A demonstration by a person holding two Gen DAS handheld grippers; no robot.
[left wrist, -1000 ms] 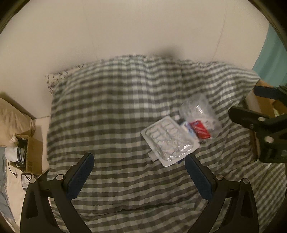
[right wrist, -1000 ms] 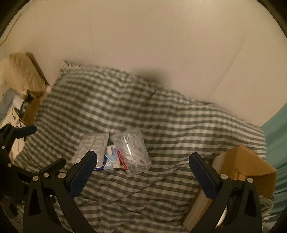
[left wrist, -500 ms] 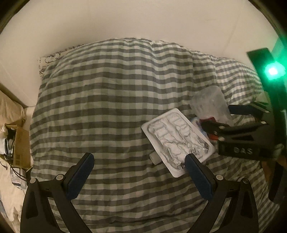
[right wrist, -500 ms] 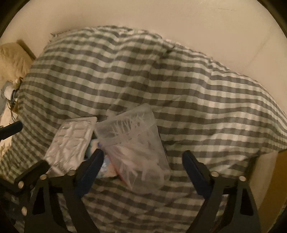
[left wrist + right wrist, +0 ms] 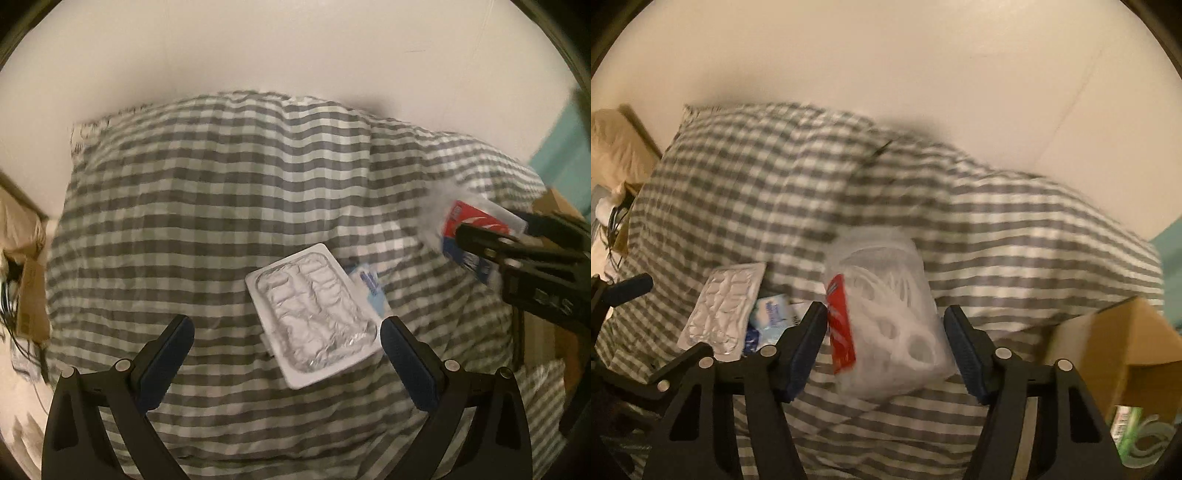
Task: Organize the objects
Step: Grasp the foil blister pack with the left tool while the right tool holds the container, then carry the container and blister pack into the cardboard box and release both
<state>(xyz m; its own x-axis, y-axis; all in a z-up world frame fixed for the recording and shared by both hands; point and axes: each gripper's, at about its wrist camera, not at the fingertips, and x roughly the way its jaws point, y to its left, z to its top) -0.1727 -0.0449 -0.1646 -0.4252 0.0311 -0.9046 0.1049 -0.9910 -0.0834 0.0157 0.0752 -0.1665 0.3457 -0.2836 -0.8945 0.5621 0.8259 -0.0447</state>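
Note:
A clear plastic bag of white floss picks with a red and blue label [image 5: 886,317] sits between the fingers of my right gripper [image 5: 884,341], which is shut on it and holds it above the checked bed cover; it also shows in the left wrist view [image 5: 469,225]. A silver foil blister tray [image 5: 314,317] lies flat on the cover, also in the right wrist view [image 5: 726,314]. A small blue and white packet [image 5: 369,288] lies beside the tray, also seen from the right wrist [image 5: 772,317]. My left gripper [image 5: 286,350] is open and empty just in front of the tray.
A grey and white checked cover [image 5: 207,206] spreads over the bed against a pale wall. An open cardboard box [image 5: 1115,350] stands at the right with a green package [image 5: 1126,428] inside. Another box with cables [image 5: 29,295] sits at the left edge.
My right gripper has closed on the floss pick bag and lifted it to the right, uncovering the blue packet. My left gripper has moved closer to the foil tray.

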